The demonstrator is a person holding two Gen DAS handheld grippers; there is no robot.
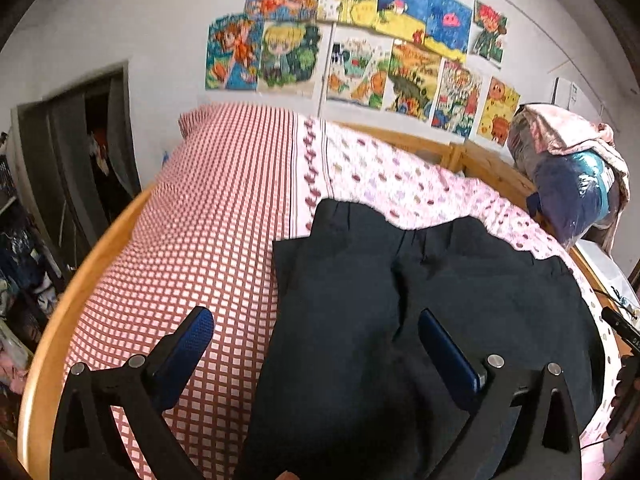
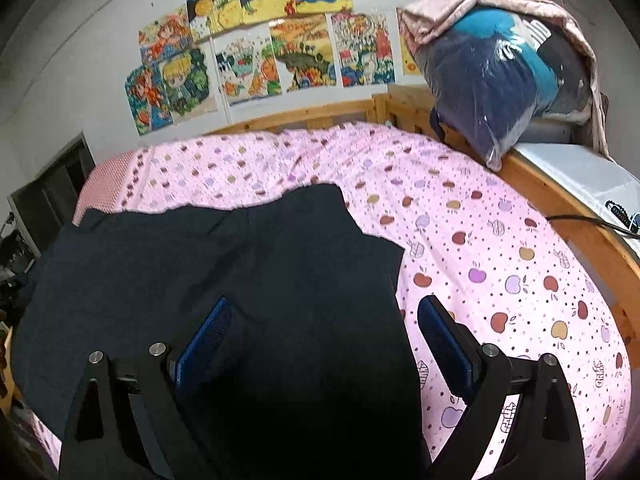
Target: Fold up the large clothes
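Note:
A large dark navy garment lies spread flat on the bed, waistband end toward the wall; it also shows in the right wrist view. My left gripper is open above the garment's left edge, its left finger over the red checked sheet. My right gripper is open above the garment's right edge, its right finger over the pink apple-print sheet. Neither gripper holds anything.
A wooden bed frame rims the bed. A plastic-wrapped bundle with a pink cloth over it sits on the frame's right end. Children's drawings hang on the wall. A dark doorway is at left. A cable lies at right.

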